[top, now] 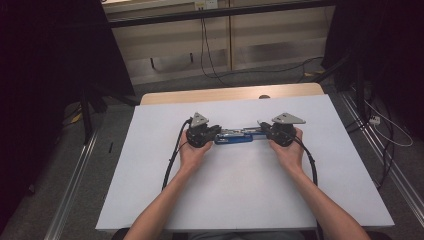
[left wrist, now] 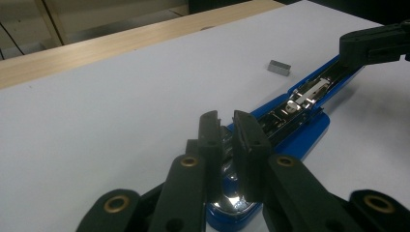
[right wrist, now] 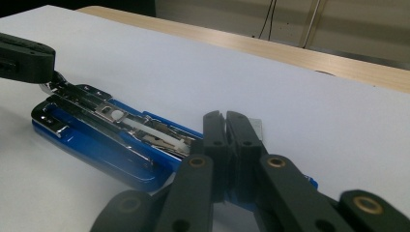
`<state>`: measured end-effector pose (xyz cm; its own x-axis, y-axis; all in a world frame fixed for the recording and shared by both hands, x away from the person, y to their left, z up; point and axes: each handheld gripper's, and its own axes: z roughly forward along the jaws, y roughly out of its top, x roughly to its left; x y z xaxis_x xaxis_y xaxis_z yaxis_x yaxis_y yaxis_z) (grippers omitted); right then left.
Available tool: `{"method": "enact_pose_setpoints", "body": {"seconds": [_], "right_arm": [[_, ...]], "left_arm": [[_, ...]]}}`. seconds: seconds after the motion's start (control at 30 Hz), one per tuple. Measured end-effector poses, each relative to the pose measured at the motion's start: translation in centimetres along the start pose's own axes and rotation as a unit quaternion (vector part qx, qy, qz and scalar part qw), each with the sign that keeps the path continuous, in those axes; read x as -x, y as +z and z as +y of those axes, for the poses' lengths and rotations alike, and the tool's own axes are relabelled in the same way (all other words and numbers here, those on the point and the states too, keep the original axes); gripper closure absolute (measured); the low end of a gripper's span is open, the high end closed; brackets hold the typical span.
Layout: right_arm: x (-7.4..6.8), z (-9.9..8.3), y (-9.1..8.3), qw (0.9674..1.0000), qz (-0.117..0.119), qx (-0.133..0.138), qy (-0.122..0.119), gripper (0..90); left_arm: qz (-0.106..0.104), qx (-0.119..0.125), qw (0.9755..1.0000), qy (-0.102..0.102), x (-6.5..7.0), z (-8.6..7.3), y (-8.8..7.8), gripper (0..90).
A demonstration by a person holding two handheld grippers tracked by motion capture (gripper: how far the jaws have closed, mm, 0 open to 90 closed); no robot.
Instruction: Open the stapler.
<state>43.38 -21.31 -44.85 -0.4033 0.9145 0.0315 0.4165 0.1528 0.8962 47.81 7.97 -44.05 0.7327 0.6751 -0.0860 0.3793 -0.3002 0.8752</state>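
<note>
The opened blue stapler (top: 234, 136) lay mid-counter (top: 150, 165). The left claw (left wrist: 228, 126) pinched its nine o'clock end, the right claw (right wrist: 225, 126) its three o'clock end; reloading probably came next, calling for the loose staple block (left wrist: 279, 67).

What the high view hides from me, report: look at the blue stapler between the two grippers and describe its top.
Observer: The blue metal stapler lies opened, with its chrome staple channel bare and facing up.
Operator: Check the tabletop around it.
Observer: A small grey strip of staples lies loose on the white tabletop. It is apart from the stapler, on the side away from the person.
Operator: Now report the right gripper.
Observer: The right gripper has its black jaws almost together over the stapler's end.
</note>
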Motion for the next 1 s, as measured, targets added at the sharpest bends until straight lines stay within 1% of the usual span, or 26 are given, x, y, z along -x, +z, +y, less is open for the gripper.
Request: {"method": "enact_pose_setpoints", "body": {"seconds": [0.07, 0.1, 0.13, 0.17, 0.2, 0.23, 0.27, 0.3, 0.33, 0.37, 0.4, 0.43, 0.47, 0.5, 0.57, 0.6, 0.63, 0.7, 0.77, 0.83, 0.93, 1.0], "right_arm": [[0.0, 0.1, -0.1, 1.0000, 0.002, 0.002, 0.000, 86.4], [-0.1, 0.1, -0.2, 1.0000, 0.006, 0.006, 0.001, 84.5], [-0.1, 0.1, -0.2, 1.0000, 0.006, 0.006, 0.001, 84.5], [-0.1, 0.1, -0.2, 1.0000, 0.007, 0.007, 0.001, 82.4], [-0.1, 0.1, -0.2, 1.0000, 0.007, 0.007, 0.001, 82.4], [-0.2, 0.1, -0.1, 0.9999, 0.012, 0.007, 0.004, 79.4], [-0.2, 0.1, -0.1, 0.9999, 0.012, 0.007, 0.004, 79.4], [-0.2, 0.1, -0.2, 0.9999, 0.011, 0.007, 0.004, 78.3], [-0.2, 0.1, -0.2, 0.9999, 0.010, 0.008, 0.004, 76.2], [-0.1, 0.2, -0.3, 0.9998, 0.014, 0.013, 0.009, 71.8], [-0.1, 0.2, -0.3, 0.9998, 0.014, 0.013, 0.009, 71.8], [-0.1, 0.3, -0.4, 0.9997, 0.013, 0.018, 0.011, 69.5], [-0.1, 0.3, -0.4, 0.9997, 0.013, 0.018, 0.011, 69.5], [-0.1, 0.3, -0.4, 0.9996, 0.016, 0.019, 0.012, 67.2], [-0.1, 0.3, -0.3, 0.9996, 0.014, 0.020, 0.013, 59.3], [-0.2, 0.3, -0.3, 0.9995, 0.016, 0.020, 0.017, 56.4], [-0.3, 0.3, -0.2, 0.9995, 0.020, 0.019, 0.017, 54.0], [-0.5, 0.2, -0.1, 0.9995, 0.021, 0.018, 0.017, 45.8], [-0.6, 0.2, 0.1, 0.9994, 0.020, 0.019, 0.019, 38.2], [-0.7, 0.3, 0.1, 0.9994, 0.016, 0.022, 0.021, 30.7], [-0.7, 0.2, 0.1, 0.9994, 0.016, 0.020, 0.024, 21.4], [-0.6, 0.3, 0.0, 0.9993, 0.018, 0.018, 0.028, 17.8]], "left_arm": [[0.001, 0.007, 1.0000, 0.004, 0.0, 0.2, -0.4, 79.2], [0.000, 0.010, 0.9999, 0.009, 0.1, 0.3, -0.6, 76.3], [-0.001, 0.012, 0.9999, 0.011, 0.2, 0.3, -0.7, 76.3], [-0.004, 0.014, 0.9997, 0.017, 0.3, 0.4, -0.9, 72.9], [-0.004, 0.014, 0.9997, 0.017, 0.3, 0.4, -0.9, 69.7], [-0.001, 0.015, 0.9997, 0.018, 0.4, 0.4, -0.9, 66.6], [0.000, 0.016, 0.9997, 0.021, 0.4, 0.4, -1.0, 66.6], [-0.002, 0.019, 0.9996, 0.019, 0.4, 0.4, -1.0, 64.7], [-0.002, 0.020, 0.9996, 0.017, 0.5, 0.3, -1.0, 61.1], [-0.002, 0.022, 0.9996, 0.016, 0.6, 0.3, -1.1, 54.3], [-0.002, 0.024, 0.9996, 0.017, 0.6, 0.3, -1.2, 54.3], [-0.001, 0.024, 0.9996, 0.016, 0.7, 0.3, -1.3, 47.7], [-0.001, 0.024, 0.9996, 0.017, 0.7, 0.2, -1.4, 47.7], [0.002, 0.024, 0.9995, 0.018, 0.7, 0.2, -1.6, 44.4], [0.005, 0.026, 0.9995, 0.014, 0.7, 0.2, -1.9, 35.8], [0.008, 0.026, 0.9995, 0.013, 0.6, 0.1, -2.0, 31.7], [0.009, 0.027, 0.9996, 0.010, 0.5, 0.1, -2.2, 28.4], [0.013, 0.026, 0.9996, 0.005, 0.4, -0.1, -2.6, 21.5], [0.016, 0.023, 0.9996, 0.003, 0.3, -0.2, -3.1, 16.2], [0.015, 0.022, 0.9996, -0.005, 0.0, -0.3, -3.5, 10.4], [0.018, 0.024, 0.9995, -0.008, -0.2, -0.5, -4.2, 6.3], [0.018, 0.027, 0.9995, -0.006, -0.2, -0.7, -4.7, 4.1]]}}
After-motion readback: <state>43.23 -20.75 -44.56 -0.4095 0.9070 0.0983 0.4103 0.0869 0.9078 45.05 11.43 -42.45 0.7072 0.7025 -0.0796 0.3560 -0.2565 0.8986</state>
